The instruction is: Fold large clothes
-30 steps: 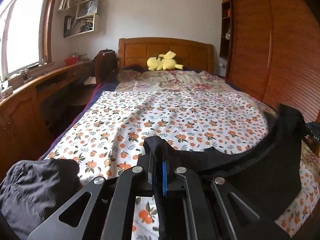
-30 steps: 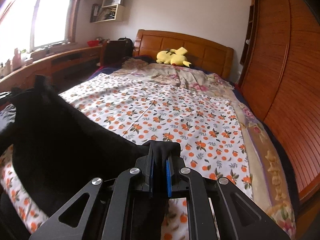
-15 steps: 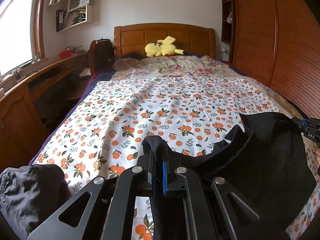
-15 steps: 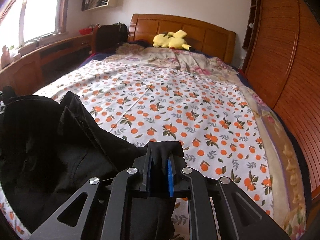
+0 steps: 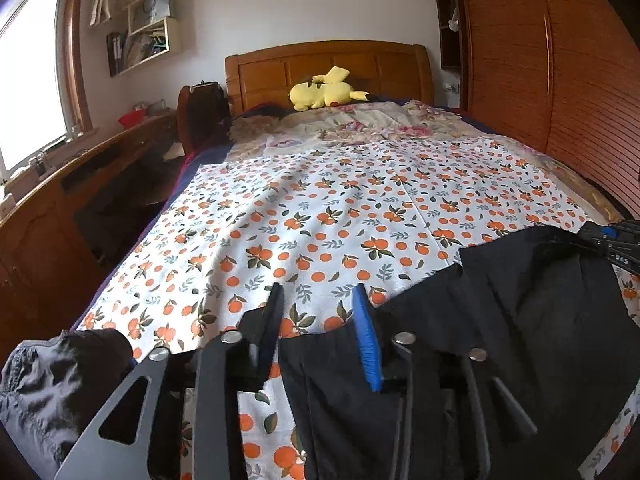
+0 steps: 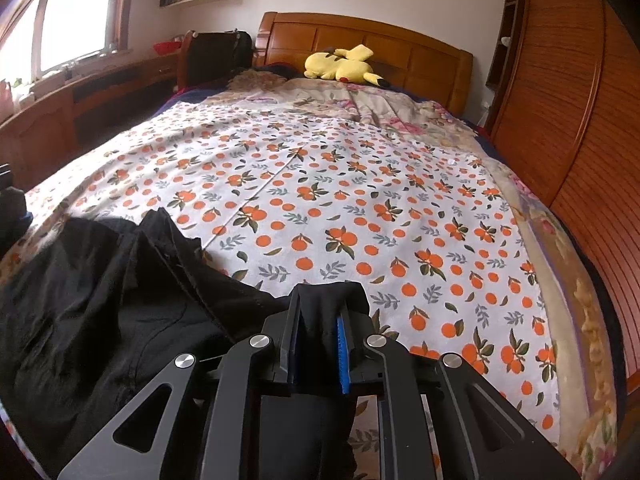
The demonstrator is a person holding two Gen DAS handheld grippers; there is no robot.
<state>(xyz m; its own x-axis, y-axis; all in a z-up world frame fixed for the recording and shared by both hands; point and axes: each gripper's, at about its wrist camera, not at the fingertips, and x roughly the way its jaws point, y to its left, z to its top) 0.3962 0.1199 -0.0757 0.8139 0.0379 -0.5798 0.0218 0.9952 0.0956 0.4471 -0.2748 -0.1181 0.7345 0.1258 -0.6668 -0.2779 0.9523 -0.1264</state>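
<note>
From the left, the left gripper (image 5: 318, 320) has just opened, letting the black garment (image 5: 500, 320) settle on the bed (image 5: 320, 208), while from the right the right gripper (image 6: 320, 340) pinches its other corner, apparently keeping it spread.

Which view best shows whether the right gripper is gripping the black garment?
Right wrist view: the right gripper clamps a fold of the black garment between its pads. The left wrist view catches only its tip at the frame's right edge.

Soft daylight enters from the window (image 5: 28, 80) at far left, its panes blown out white. Fisheye distortion bends the edges; corners darken; focus is fairly sharp.
</note>
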